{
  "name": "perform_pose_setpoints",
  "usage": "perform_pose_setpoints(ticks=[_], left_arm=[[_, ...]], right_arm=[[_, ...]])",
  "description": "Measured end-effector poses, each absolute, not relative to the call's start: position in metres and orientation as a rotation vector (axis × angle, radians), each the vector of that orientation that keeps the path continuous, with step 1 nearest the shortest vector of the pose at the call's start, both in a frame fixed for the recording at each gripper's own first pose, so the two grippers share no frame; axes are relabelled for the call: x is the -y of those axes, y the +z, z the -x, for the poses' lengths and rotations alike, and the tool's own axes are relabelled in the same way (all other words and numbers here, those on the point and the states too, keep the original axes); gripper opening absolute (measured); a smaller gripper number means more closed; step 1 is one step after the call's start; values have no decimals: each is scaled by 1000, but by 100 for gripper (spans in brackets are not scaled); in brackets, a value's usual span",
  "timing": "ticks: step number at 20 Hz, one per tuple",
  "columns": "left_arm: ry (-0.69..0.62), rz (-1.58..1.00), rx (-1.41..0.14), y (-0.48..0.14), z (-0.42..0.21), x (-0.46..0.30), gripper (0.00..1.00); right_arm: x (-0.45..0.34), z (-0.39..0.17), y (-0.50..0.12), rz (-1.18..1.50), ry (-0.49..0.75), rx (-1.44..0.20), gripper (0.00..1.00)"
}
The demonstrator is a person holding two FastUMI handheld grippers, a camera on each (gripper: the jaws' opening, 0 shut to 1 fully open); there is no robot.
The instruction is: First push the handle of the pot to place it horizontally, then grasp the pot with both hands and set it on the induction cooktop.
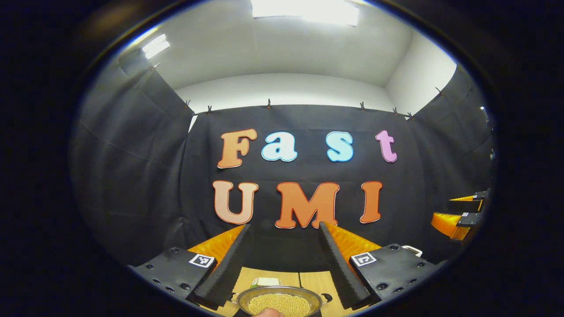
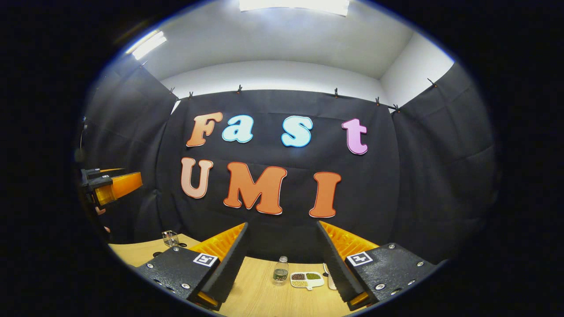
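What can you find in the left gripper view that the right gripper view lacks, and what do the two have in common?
Left gripper view: a metal pot of yellow grains between the open left gripper.
Right gripper view: a small bottle, a divided dish and a clear glass, with the open right gripper.
Both: the wooden table, and each view catches the other gripper at its edge.

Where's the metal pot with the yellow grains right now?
In the left gripper view, the round metal pot of yellow grains sits on the wooden table at the bottom centre, below the open left claw, just before a small white-and-green object.
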State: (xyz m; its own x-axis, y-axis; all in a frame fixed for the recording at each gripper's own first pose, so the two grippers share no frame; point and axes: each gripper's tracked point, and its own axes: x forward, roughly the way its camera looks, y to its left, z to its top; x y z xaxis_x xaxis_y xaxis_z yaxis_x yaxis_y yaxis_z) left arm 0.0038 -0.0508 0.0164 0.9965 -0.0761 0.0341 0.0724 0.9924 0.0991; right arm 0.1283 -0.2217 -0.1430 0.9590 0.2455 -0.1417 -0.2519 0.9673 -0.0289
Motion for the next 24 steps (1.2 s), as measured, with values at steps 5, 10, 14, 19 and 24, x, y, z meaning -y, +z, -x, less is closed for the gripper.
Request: perform_pose_setpoints(ticks=[5,10,14,19,24], left_arm=[[-47,-130,48,27,-3,45,98],[10,-177,90,39,-4,33,98],[-18,-57,39,35,-12,36,99],[18,-65,15,42,-20,11,98],[-7,-94,-13,38,-14,16,97]], right_arm=[[225,-128,-138,31,259,-151,94],[244,-130,-138,33,219,-131,94],[241,-131,-142,35,227,-136,94],[237,-128,-132,34,229,-120,93],[228,-121,-120,44,246,-94,94]])
